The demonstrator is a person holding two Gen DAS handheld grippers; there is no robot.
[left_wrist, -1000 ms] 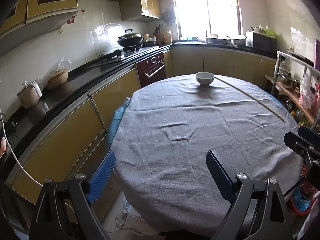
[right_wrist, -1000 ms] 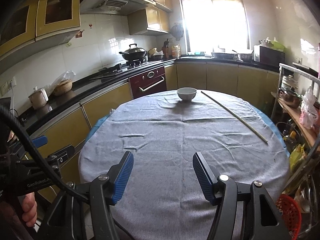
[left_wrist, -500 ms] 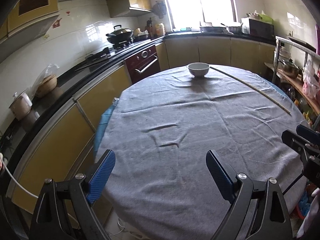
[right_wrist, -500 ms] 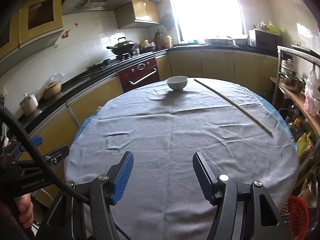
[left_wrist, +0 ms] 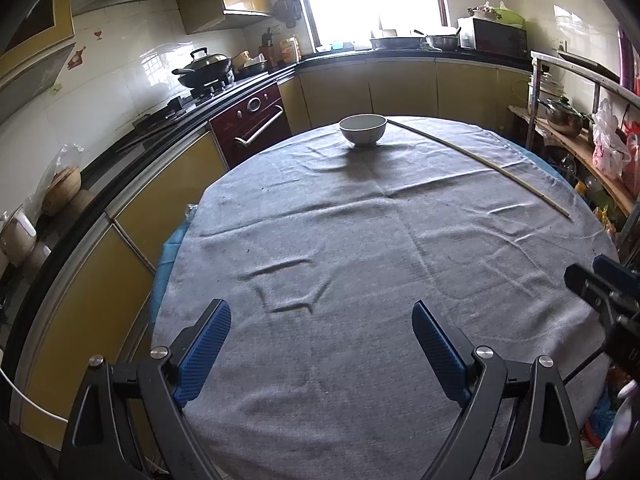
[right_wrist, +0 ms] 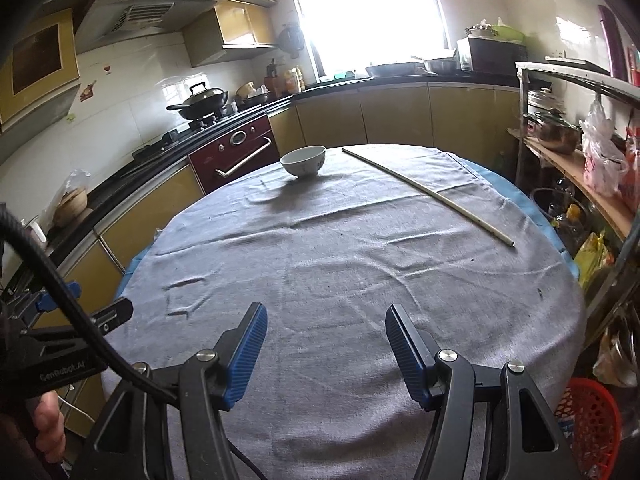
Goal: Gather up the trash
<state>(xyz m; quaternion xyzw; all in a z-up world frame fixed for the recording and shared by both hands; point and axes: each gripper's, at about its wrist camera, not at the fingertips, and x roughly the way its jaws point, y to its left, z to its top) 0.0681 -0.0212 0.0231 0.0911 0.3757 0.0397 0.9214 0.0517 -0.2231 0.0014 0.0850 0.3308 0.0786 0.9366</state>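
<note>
I see a long thin stick [right_wrist: 424, 194] lying far ahead and right of my right gripper [right_wrist: 322, 350], beside a white bowl [right_wrist: 303, 161] on the grey-clothed table [right_wrist: 340, 264]. Both my left gripper [left_wrist: 320, 350] and the right gape, holding nothing.

left gripper [left_wrist: 320, 344] – black frame, blue ribbed pads | right gripper [right_wrist: 324, 344] – same, silver screws

White lettering "GenRobot.AI" stands on the black body of the left gripper [right_wrist: 64, 364]
</note>
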